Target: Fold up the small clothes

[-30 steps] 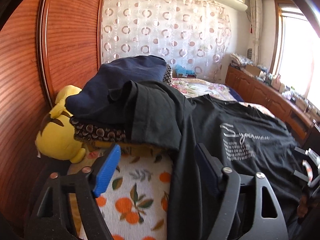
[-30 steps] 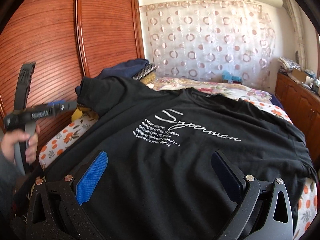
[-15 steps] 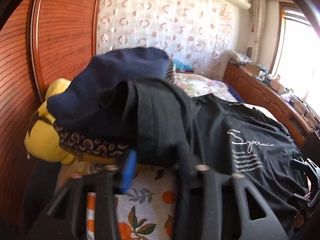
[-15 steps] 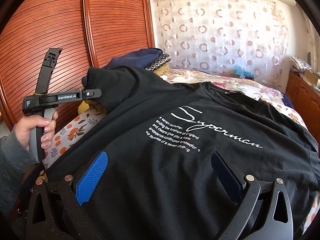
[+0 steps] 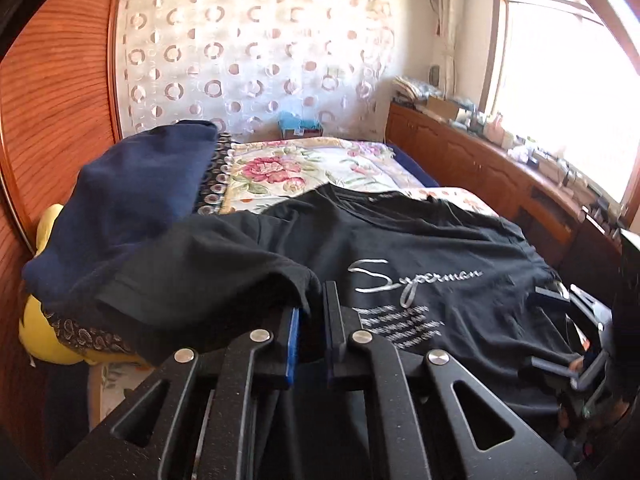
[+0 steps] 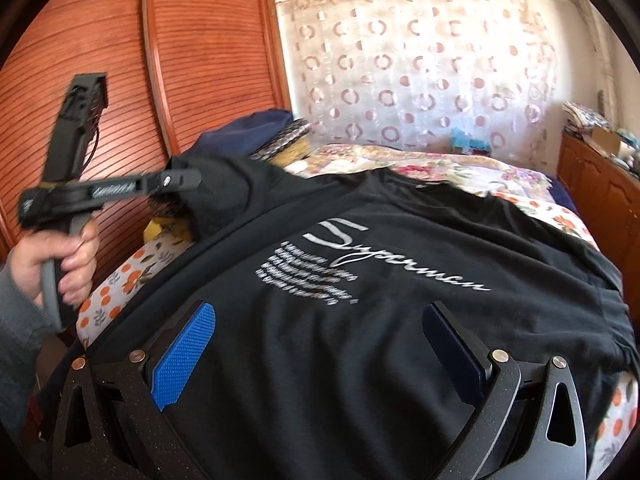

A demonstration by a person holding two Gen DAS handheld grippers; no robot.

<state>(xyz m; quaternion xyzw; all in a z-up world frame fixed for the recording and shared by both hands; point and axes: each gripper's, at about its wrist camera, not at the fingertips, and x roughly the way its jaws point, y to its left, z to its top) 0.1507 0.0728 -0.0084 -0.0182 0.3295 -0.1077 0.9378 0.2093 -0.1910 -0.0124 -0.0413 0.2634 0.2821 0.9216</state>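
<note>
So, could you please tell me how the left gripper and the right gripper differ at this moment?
The left gripper is shut on the sleeve of the black T-shirt; the right gripper is open, gripping nothing. The left gripper's jaws have just been closing and it lifts the sleeve; the right gripper hovers over the shirt's lower part. Both have blue pads and black frames.

You have one black cotton T-shirt with white script lettering [image 6: 400, 320], one folded navy-blue garment [image 5: 132, 200], one yellow plush toy [image 5: 44, 344], and two black two-finger claws: left [image 5: 310, 320], right [image 6: 320, 344].
</note>
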